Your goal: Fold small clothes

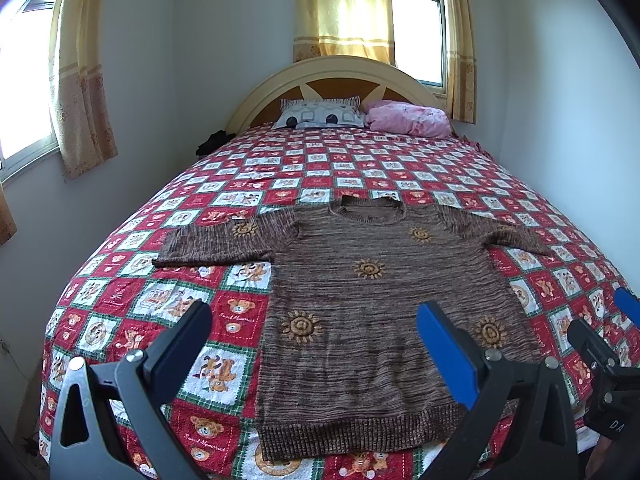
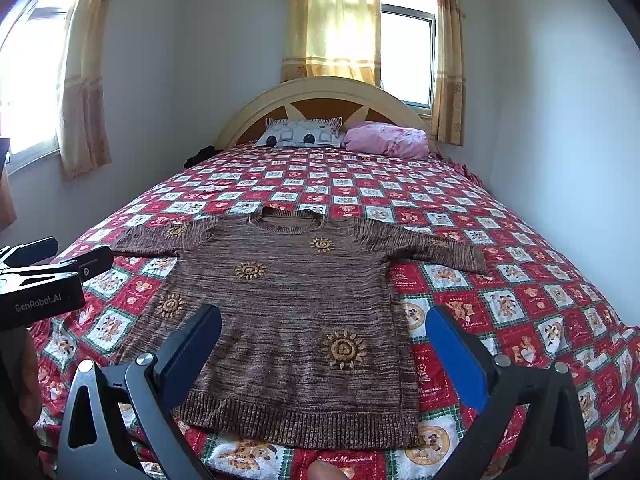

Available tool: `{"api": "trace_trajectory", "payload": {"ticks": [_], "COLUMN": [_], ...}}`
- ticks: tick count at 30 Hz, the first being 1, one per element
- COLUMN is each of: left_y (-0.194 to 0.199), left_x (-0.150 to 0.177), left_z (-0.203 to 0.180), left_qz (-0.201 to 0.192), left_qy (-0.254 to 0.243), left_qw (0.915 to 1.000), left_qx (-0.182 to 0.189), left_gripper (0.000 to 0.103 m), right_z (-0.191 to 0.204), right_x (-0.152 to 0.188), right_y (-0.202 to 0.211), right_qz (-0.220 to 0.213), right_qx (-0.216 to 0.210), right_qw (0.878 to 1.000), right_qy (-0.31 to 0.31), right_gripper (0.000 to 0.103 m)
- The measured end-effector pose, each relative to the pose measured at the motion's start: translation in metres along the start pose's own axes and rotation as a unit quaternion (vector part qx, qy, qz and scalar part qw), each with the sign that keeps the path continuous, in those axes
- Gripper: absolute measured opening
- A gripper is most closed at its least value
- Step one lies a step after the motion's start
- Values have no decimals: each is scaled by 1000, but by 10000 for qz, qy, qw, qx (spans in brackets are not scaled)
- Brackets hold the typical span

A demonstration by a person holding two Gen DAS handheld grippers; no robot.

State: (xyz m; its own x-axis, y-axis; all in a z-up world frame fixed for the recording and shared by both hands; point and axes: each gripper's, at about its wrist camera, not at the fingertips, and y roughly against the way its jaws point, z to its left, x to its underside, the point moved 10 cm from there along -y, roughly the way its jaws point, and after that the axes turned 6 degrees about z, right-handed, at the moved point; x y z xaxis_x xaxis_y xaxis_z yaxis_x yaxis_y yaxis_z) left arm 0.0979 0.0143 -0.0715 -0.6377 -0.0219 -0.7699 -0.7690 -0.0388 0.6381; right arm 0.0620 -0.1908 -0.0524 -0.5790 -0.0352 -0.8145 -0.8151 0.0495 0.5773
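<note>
A: Sweater (image 1: 372,300) lay flat and face up on the quilt (image 1: 224,332), straight ahead of both your tongs, collar far, hem nearest you. Both sleeves were spread out to the sides.

B: And the tongs themselves?

A: Your left tongs (image 1: 316,344) were spread wide, holding nothing, hovering above the hem's left end. Your right tongs (image 2: 324,344) were just as wide and equally empty, above the hem's right part. Neither touched the knit, as far as I could tell.

B: So which step were you at?

A: By my reading, the very start: the garment was laid out and no fold had been made yet.

B: What did the next move call for?

A: Probably you needed to lower one pair onto a sleeve or a side edge, pinch the knit, then carry it across the body. The left sleeve (image 1: 216,244) sat ahead and left of your left tongs; the right sleeve (image 2: 432,248) ahead and right of your right ones.
</note>
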Motion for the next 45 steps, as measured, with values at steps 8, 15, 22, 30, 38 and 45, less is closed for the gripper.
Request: {"api": "trace_trajectory", "payload": {"ticks": [8,15,22,30,38,45], "left_y": [-17,-53,-102,-157,-216,-249], "left_x": [5,6,-9,-38,-47,-40], "left_z": [-2,-10,-24,-42,-53,-56], "left_qz": [117,336,581,741,1178,1413], "left_qy": [-109,-371,-675,-889,-593,-483], "left_qw": [9999,9987,9959,9932,9912,9888], "left_qx": [-44,-73,-149,-109,104,80], "left_gripper": [103,103,103,103,103,103], "right_z": [0,-8,-64,-159,-251,-299], "right_x": [12,26,20,0,-6,0], "right_y": [-22,-64,-113,-163,-221,-273], "right_qz": [217,572,855,1063,1411,1720], "right_qx": [-93,-312,-267,82,135,-103], "right_qw": [9997,9979,9948,9889,9670,9368], "right_qy": [23,-10,-491,-1035,-2119,-3044], "right_gripper": [102,102,102,102,89,64]}}
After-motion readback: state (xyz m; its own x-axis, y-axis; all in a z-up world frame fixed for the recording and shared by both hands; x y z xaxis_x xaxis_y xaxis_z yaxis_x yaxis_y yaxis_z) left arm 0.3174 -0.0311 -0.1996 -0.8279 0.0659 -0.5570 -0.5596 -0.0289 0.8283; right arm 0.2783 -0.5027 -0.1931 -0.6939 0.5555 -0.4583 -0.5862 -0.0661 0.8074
